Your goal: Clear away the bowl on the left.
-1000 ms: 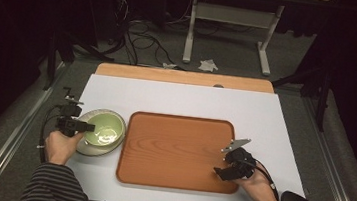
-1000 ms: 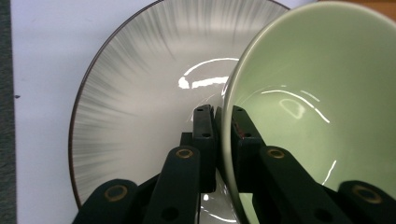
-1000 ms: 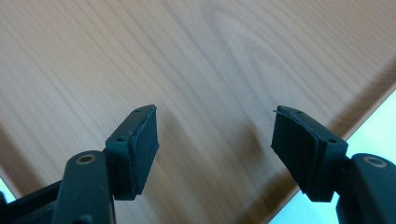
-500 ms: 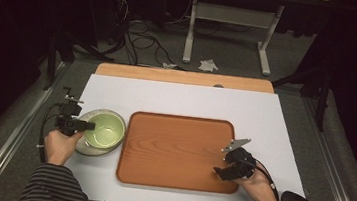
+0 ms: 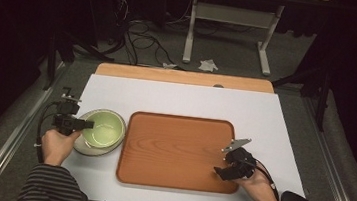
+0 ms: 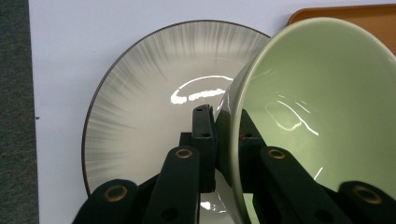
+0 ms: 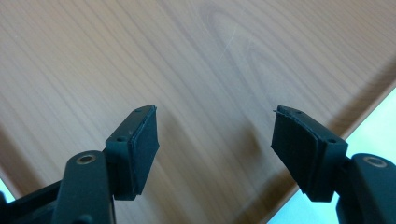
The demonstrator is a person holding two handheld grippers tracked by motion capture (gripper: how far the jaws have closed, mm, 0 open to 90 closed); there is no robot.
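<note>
Left tool (image 6: 219,135) pinches green bowl (image 6: 317,116) rim, bowl tilted over plate (image 6: 149,93)

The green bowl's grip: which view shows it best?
The left gripper view: the left tool pinches the green bowl by its rim, above the plate. The high view shows the bowl small; the right gripper view shows the tray.
</note>
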